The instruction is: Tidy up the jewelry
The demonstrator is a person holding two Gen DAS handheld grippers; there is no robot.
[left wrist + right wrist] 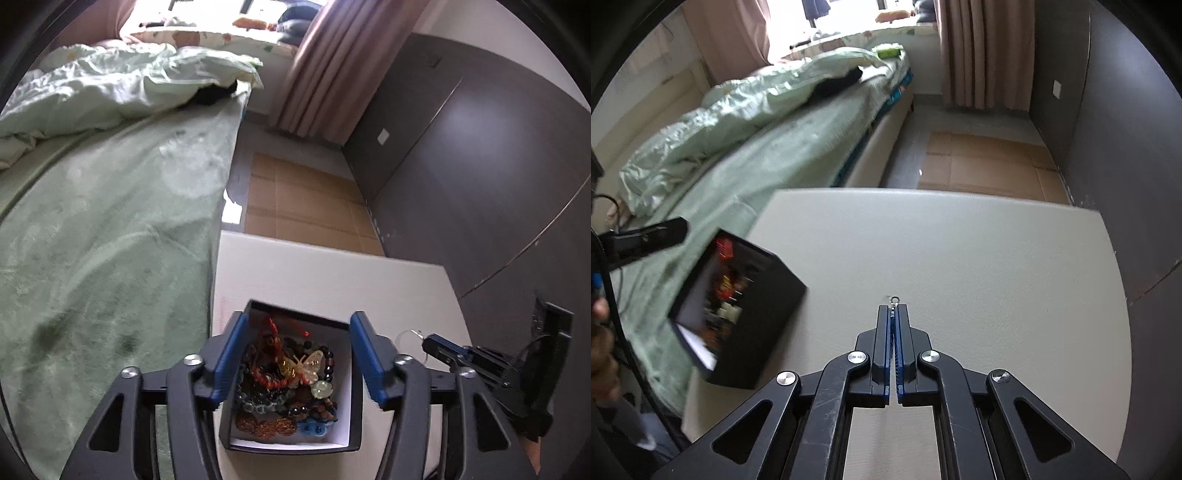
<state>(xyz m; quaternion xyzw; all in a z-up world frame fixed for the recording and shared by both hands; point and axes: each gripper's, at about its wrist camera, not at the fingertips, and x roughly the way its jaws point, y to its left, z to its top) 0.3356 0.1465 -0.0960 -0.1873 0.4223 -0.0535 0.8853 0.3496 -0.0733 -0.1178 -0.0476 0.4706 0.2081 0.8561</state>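
Your bed (103, 229) with the green cover runs along the left edge of the worktop (332, 280); a crumpled pale quilt (110, 85) lies at its far end. Pink curtain (325, 66) hangs beyond the bed, dark wall panels (480, 166) line the right side, and flat cardboard (303, 199) covers the floor past the worktop's far edge.

The black jewelry box (352, 369) sits at the worktop's left edge, near its near-left corner, right against the bed. It has a white lining and is packed with beaded bracelets, a red cord piece (273, 332) and a translucent butterfly ornament (306, 365) on top. In the right wrist view the box (764, 325) looks tilted and blurred.

Your left hand-held gripper (295, 354) is spread wide, one blue pad on each side of the box at its walls. Whether the pads touch the walls I cannot tell.

Your right hand-held gripper (894, 314) is pinched closed over the middle of the worktop, just right of the box. It has hold of a thin silver hoop earring (410, 338): the wire ring shows in the left wrist view, and only its small hook end (894, 300) pokes past the fingertips in the right wrist view.
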